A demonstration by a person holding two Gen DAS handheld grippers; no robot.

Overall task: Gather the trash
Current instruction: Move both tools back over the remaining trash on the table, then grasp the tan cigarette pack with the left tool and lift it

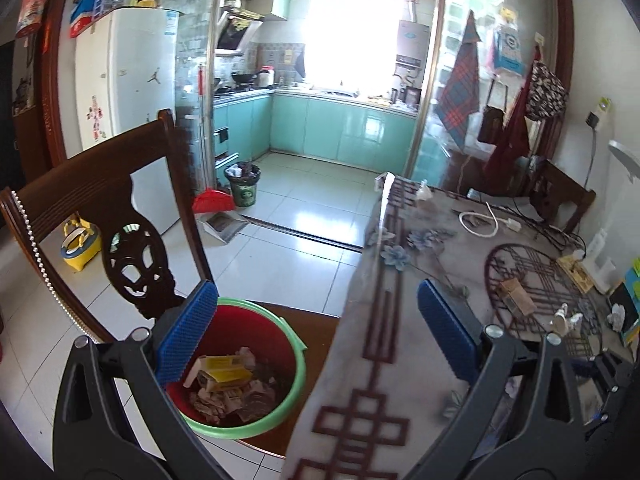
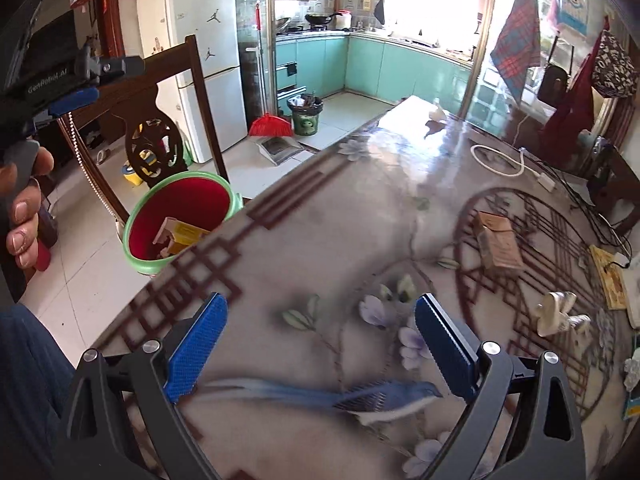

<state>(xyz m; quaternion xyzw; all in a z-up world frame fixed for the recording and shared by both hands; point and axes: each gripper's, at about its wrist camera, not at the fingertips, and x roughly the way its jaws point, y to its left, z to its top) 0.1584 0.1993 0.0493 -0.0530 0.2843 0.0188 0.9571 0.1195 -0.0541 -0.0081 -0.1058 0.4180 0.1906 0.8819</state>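
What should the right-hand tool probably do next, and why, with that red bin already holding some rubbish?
Probably reach the right gripper forward and to the right toward the brown carton on the table. Its jaws are open and empty, the carton lies loose and unobstructed ahead, and the red bin on the chair beside the table already holds similar boxes. The left gripper is also open, over the table edge by the bin.
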